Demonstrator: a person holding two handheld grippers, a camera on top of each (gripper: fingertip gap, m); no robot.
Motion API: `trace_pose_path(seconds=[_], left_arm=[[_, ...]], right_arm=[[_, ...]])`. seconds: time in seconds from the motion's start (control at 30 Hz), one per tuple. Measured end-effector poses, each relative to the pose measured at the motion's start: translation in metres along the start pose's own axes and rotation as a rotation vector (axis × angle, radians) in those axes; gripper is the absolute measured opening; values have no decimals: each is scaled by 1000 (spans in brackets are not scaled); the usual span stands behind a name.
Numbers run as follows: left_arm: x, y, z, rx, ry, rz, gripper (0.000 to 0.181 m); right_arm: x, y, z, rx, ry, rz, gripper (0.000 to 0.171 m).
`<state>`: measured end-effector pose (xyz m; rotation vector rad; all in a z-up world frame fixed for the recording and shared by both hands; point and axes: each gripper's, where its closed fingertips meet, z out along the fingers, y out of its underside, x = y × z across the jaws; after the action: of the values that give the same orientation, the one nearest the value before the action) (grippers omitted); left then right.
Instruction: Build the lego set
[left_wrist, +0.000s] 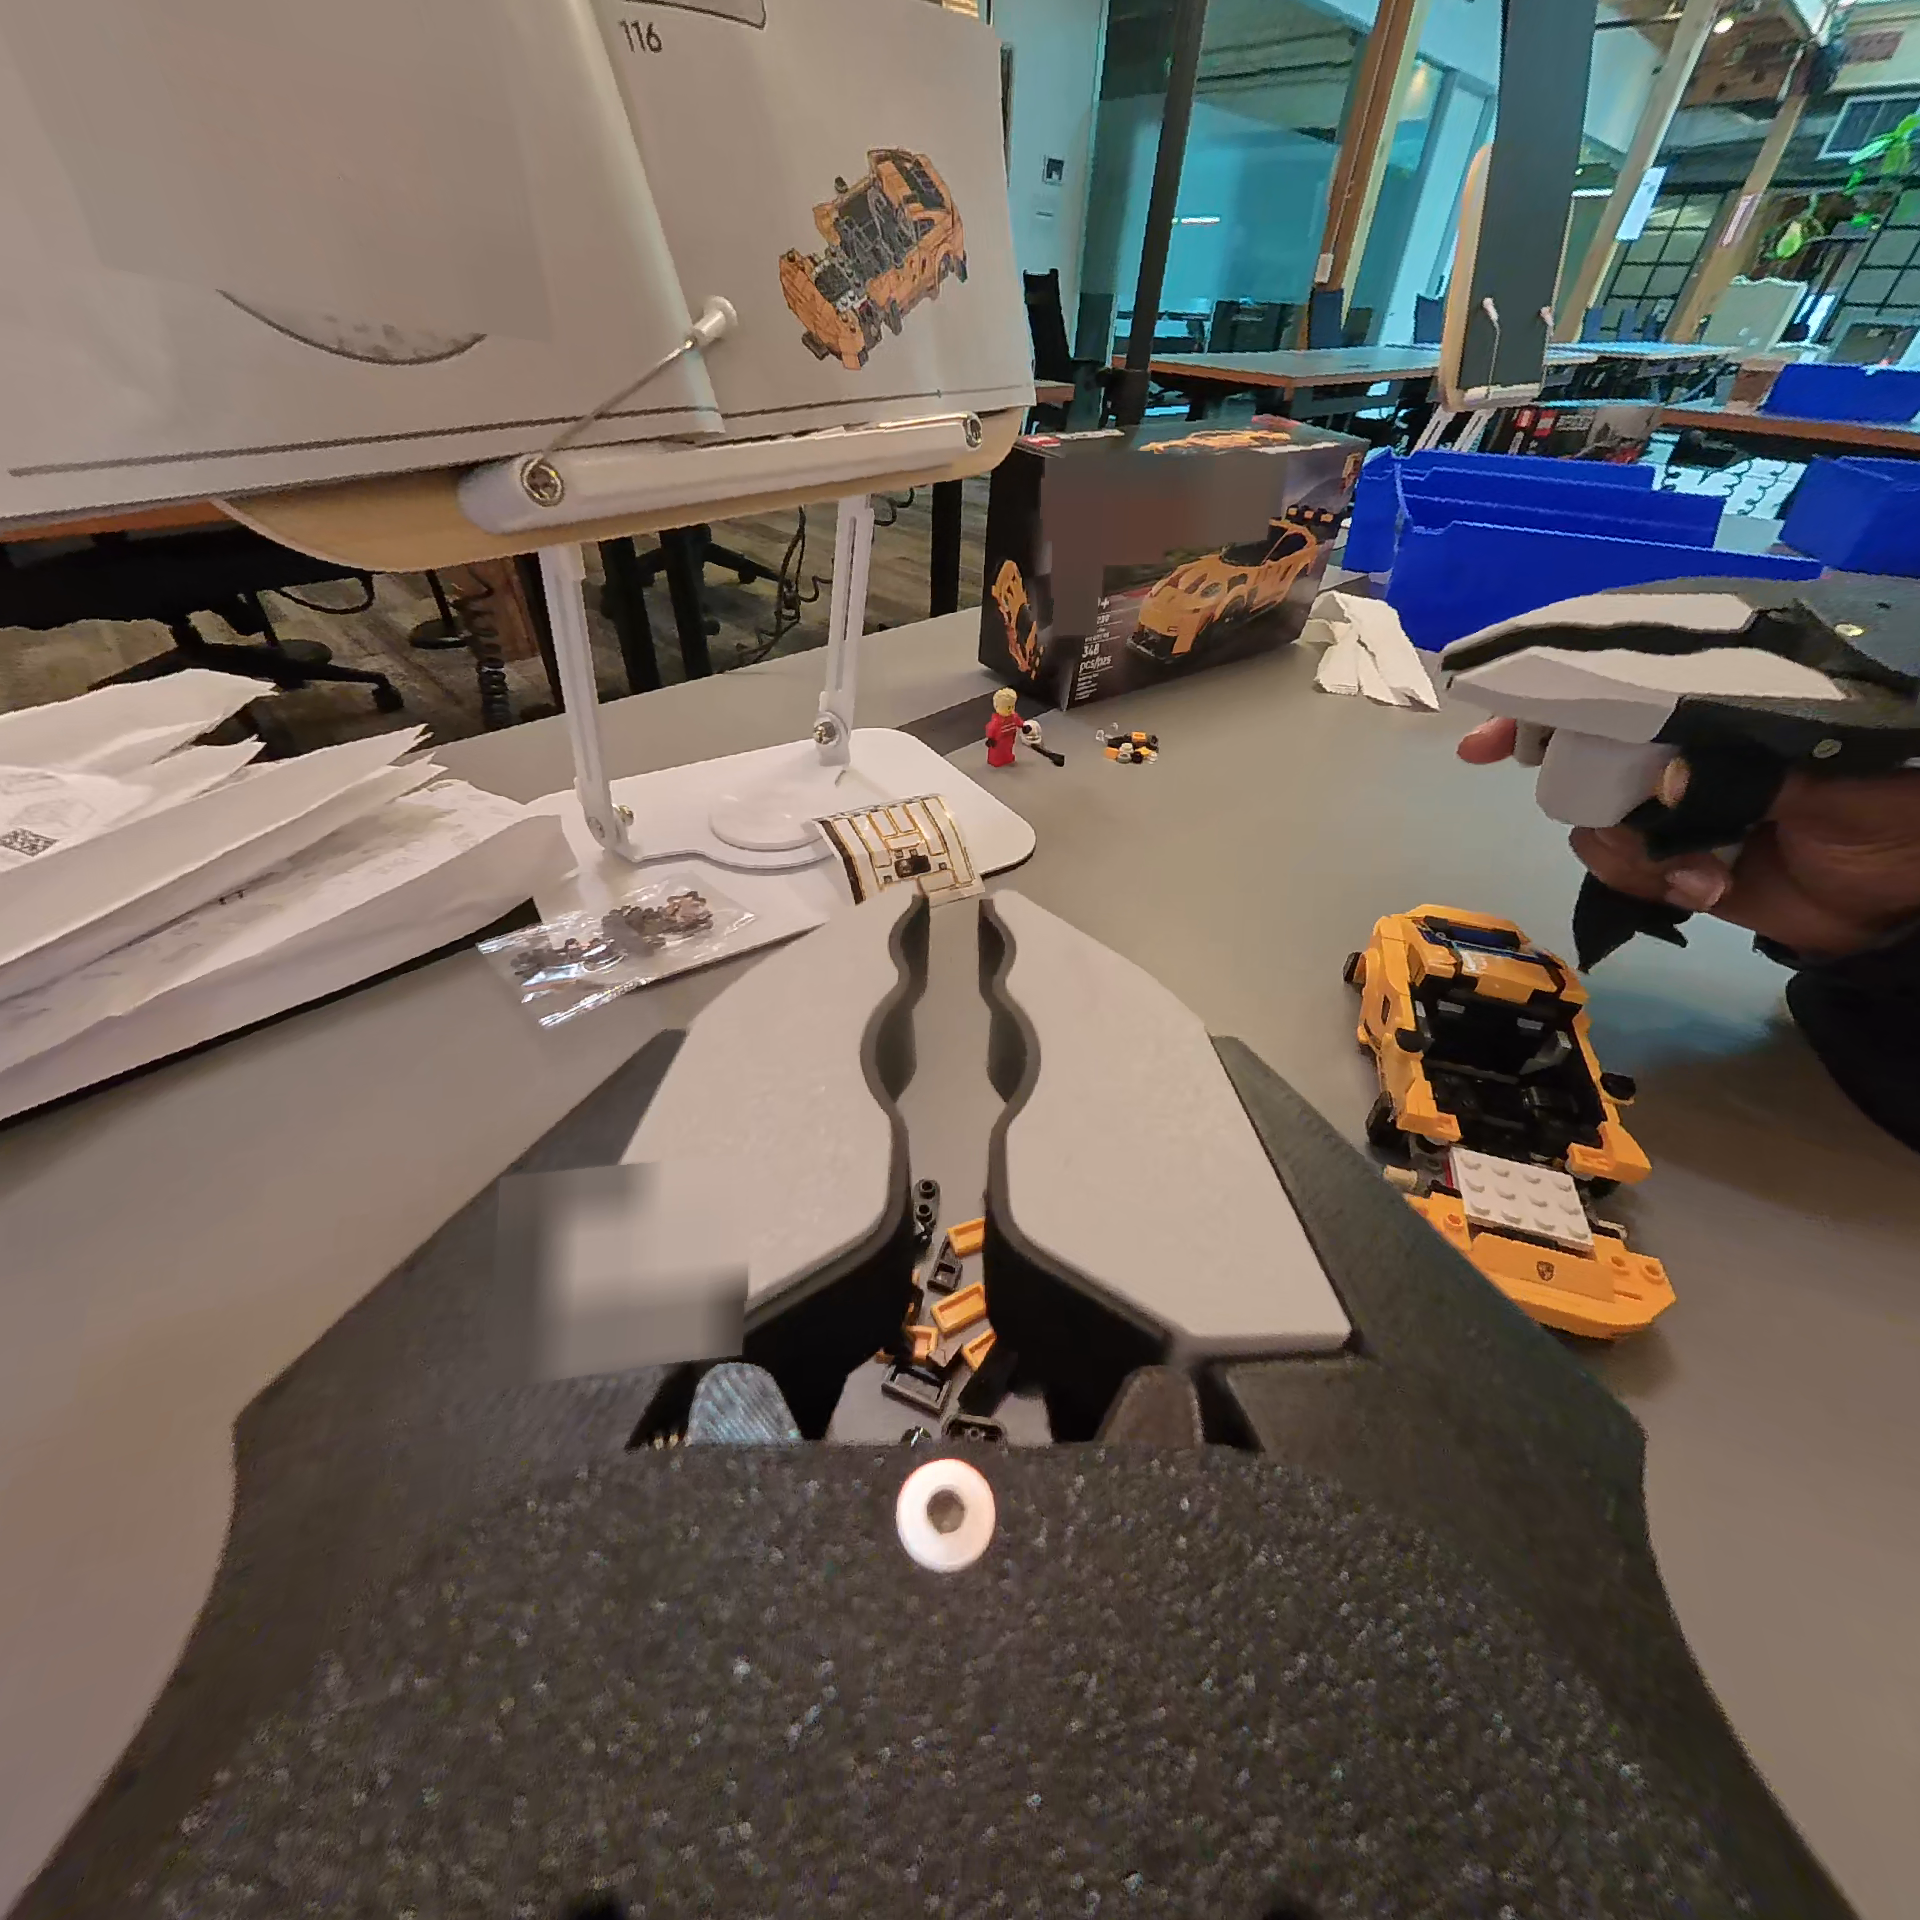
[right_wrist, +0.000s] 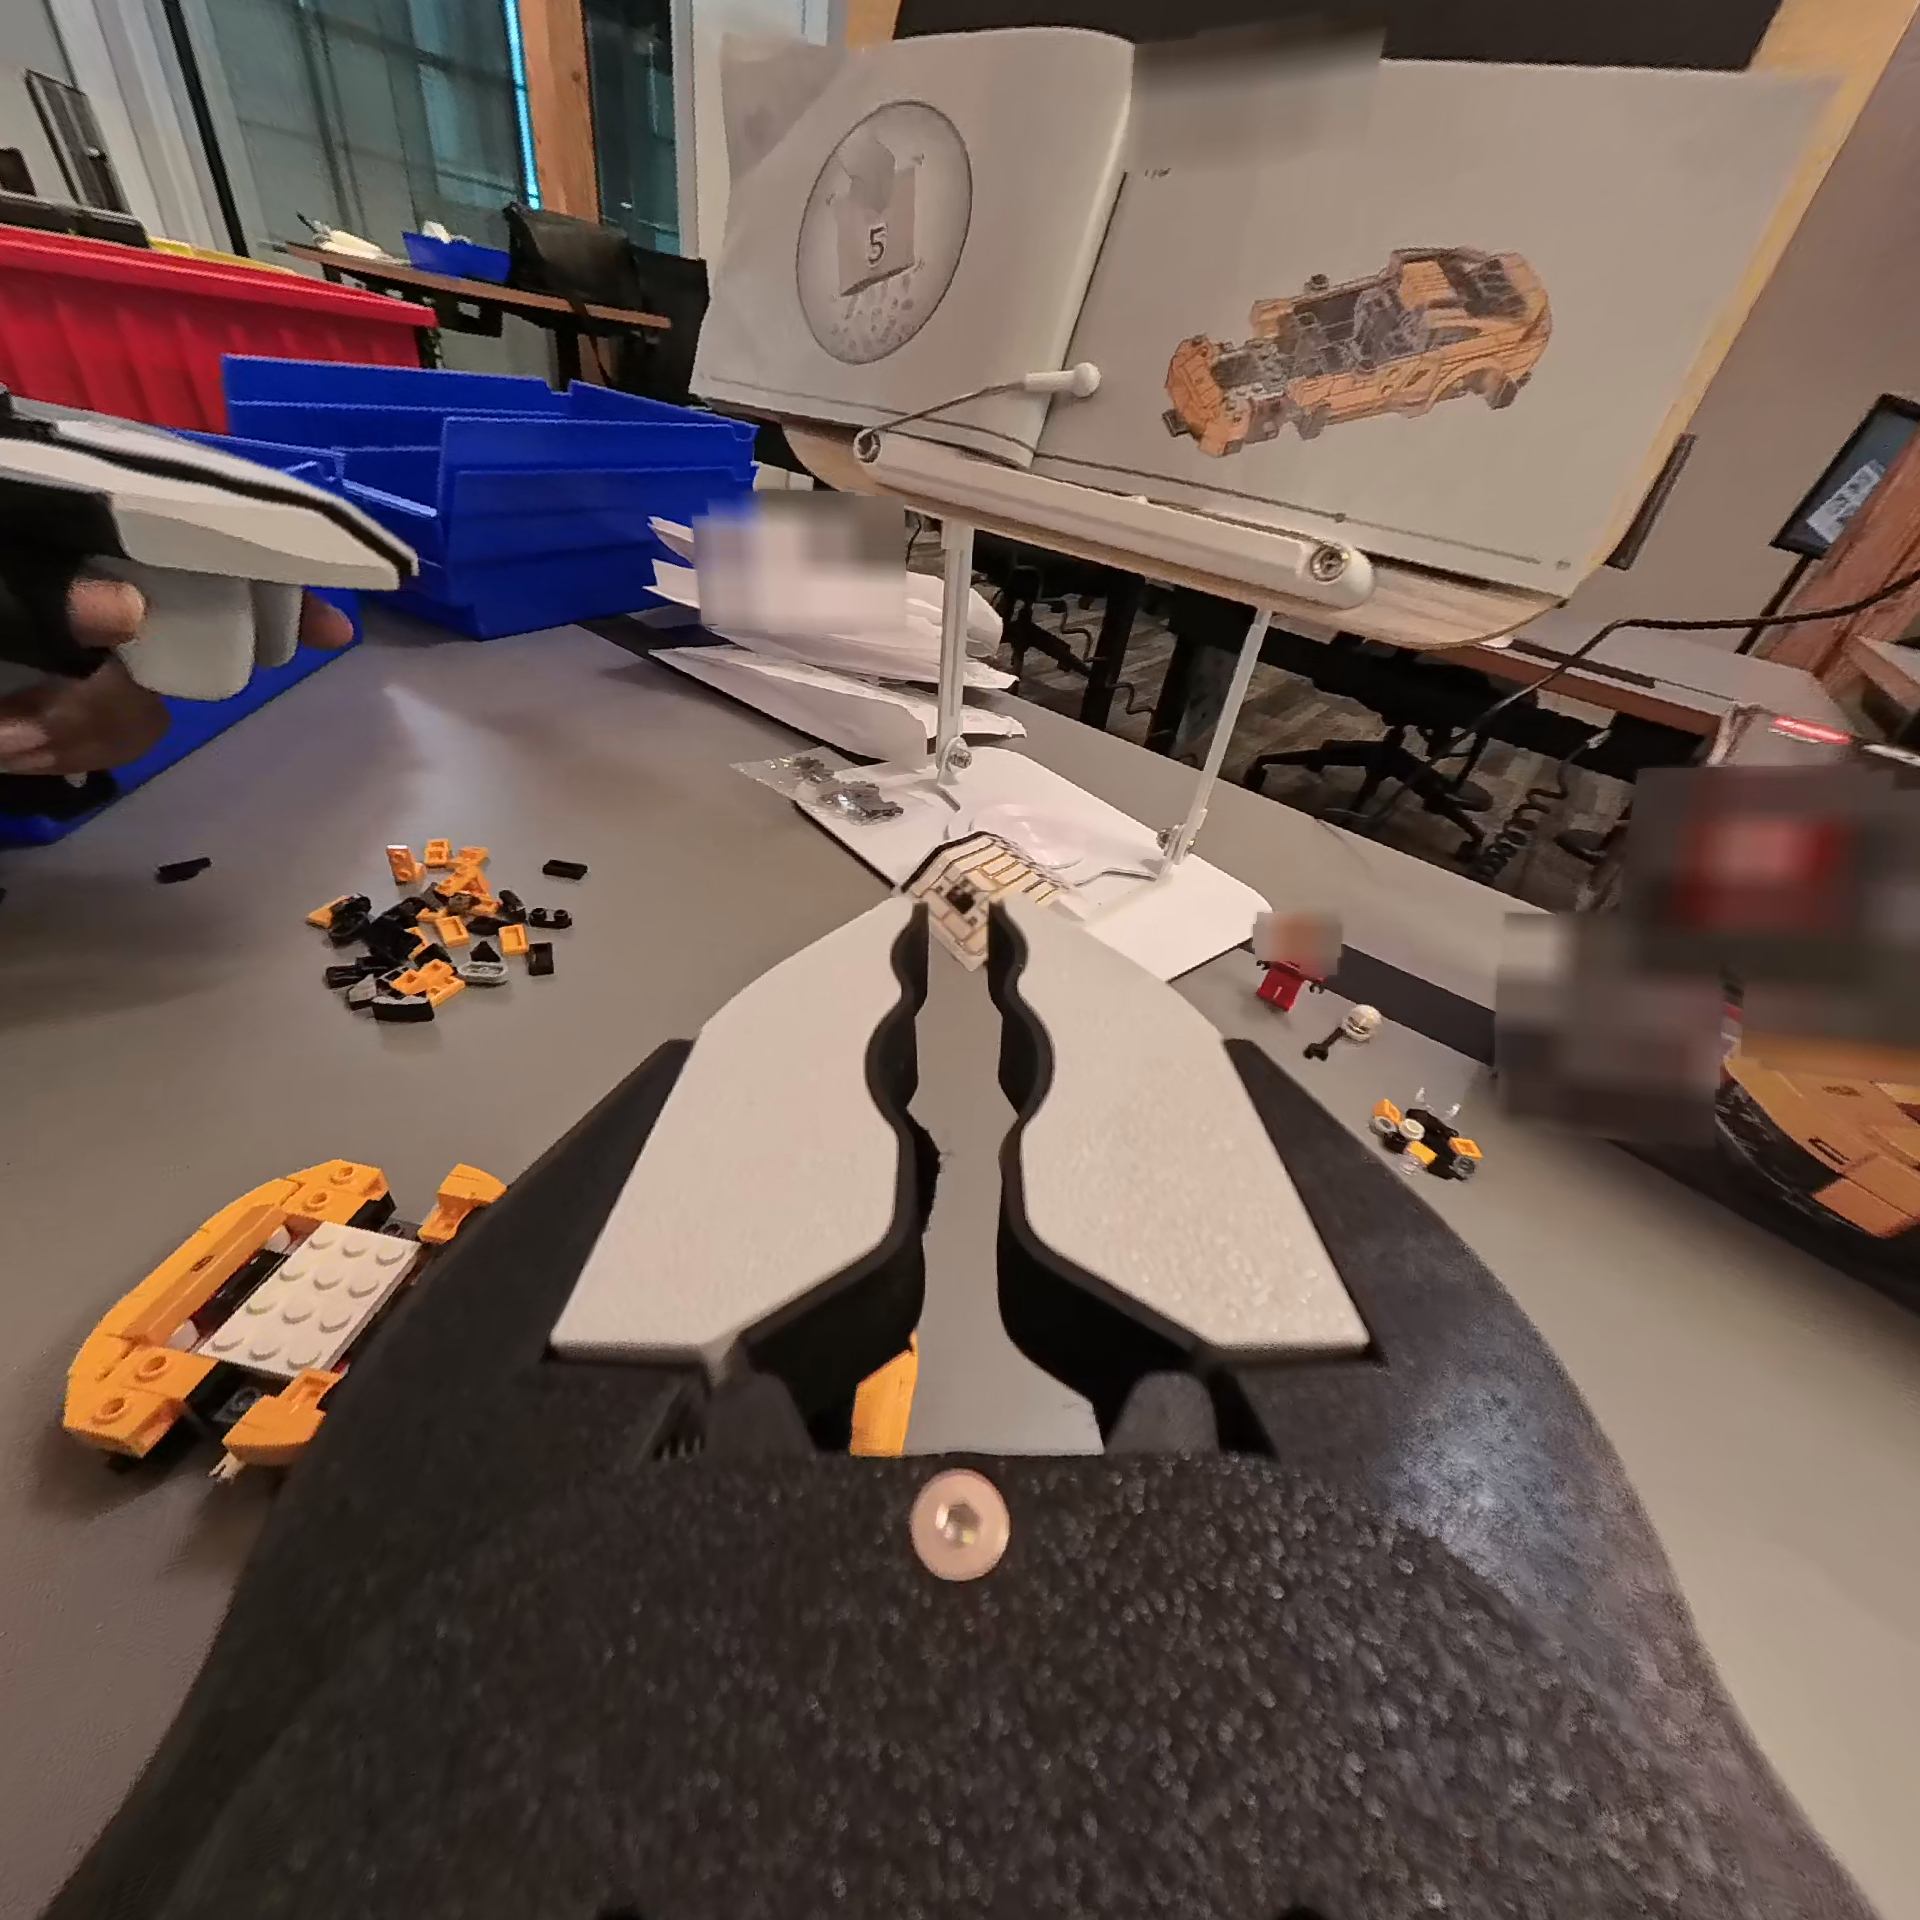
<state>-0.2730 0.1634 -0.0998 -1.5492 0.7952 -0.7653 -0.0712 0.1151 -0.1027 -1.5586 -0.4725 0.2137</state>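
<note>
My left gripper (left_wrist: 948, 914) has jaws slightly apart, holding nothing, loose bricks (left_wrist: 940, 1320) under them. My right gripper (right_wrist: 954, 920) is the same, jaws parted and empty. The car (left_wrist: 1496, 1112) sits right of the left jaws, left of the right ones: orange shell, black open cabin, white plate on the hood. Blue bins (right_wrist: 488, 499) far left of the right jaws; contents hidden. Clear bag (left_wrist: 613, 935) holds dark small parts.
</note>
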Motion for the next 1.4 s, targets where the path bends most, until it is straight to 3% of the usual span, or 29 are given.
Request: trace_pose_path(seconds=[0.1, 0.67, 1.17, 1.4], left_arm=[[-3, 3, -1, -25, -19, -23, 0], [-27, 4, -10, -50, -135, 24, 3], [-4, 46, -5, -333, 81, 85, 9], [-14, 61, -5, -417, 22, 135, 9]], right_arm=[[8, 1, -1, -4, 42, 23, 12], [14, 1, -3, -12, 59, 55, 12], [5, 3, -2, -22, 8, 61, 12], [3, 0, -2, -18, -6, 67, 12]])
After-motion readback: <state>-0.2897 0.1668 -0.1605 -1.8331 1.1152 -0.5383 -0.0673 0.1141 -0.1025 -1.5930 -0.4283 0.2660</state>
